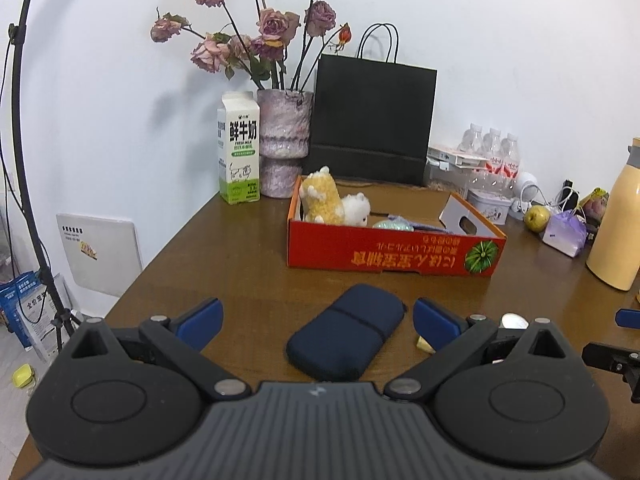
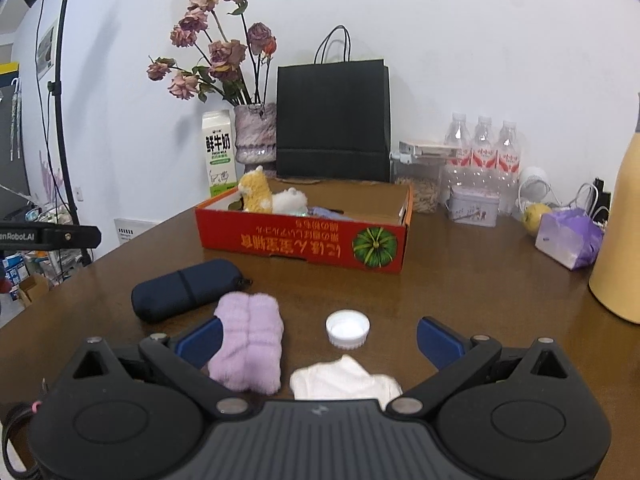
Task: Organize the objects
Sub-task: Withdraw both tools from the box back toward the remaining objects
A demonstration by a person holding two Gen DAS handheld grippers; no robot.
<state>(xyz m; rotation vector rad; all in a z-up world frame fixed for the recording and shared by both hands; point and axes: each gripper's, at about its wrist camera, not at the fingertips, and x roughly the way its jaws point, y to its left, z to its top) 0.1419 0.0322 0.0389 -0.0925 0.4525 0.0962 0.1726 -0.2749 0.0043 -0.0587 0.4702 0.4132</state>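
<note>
On the bench (image 1: pixel 240 256), before the red box (image 1: pixel 392 256): left tongs (image 1: pixel 318 320) spread wide around a navy pouch (image 1: pixel 346 338), right tongs (image 2: pixel 320 340) wide open, empty.

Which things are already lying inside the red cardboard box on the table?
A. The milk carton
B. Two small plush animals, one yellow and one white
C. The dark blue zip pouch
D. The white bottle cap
B. The yellow plush and white plush sit inside the red box, while the blue pouch and bottle cap lie on the table in front of it and the milk carton stands behind it.
</note>
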